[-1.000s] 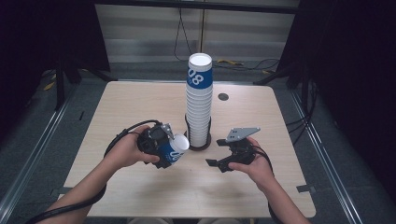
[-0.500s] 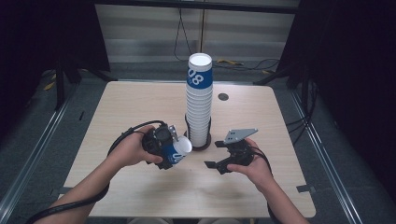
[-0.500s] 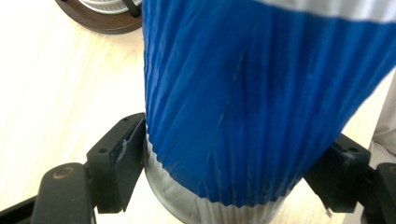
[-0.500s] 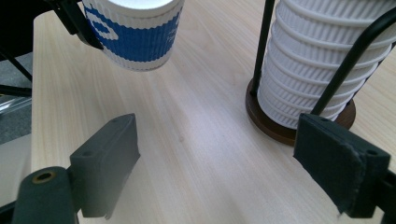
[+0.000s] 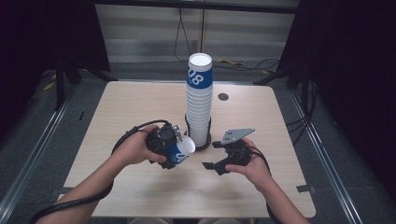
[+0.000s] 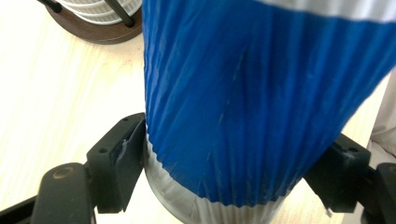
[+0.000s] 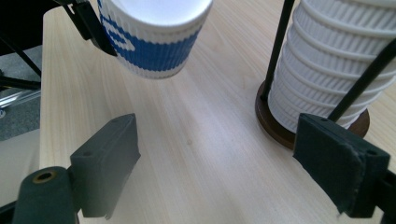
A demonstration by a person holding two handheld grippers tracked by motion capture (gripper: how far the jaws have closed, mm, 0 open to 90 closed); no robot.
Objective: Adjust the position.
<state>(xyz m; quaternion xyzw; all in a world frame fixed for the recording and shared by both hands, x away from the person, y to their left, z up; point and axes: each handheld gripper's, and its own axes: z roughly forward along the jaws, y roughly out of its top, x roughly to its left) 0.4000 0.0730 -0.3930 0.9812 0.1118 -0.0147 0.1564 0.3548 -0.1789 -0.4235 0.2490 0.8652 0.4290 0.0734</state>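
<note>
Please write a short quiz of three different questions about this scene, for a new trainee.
1. True or false: the left hand-held gripper is shut on a blue-and-white ribbed paper cup.
2. The right hand-held gripper is: A) open, B) holding a cup, C) inside the stack.
3. What do the tall stack of ribbed paper cups and its thin black rods stand on?

Key: 1 true. 2 A. 3 A round dark brown base on the light wooden table.

Wide-apart tongs (image 7: 233, 168) over table (image 7: 201, 140), blue-banded cup (image 7: 154, 32) and cup stack (image 7: 336, 60) ahead
</note>
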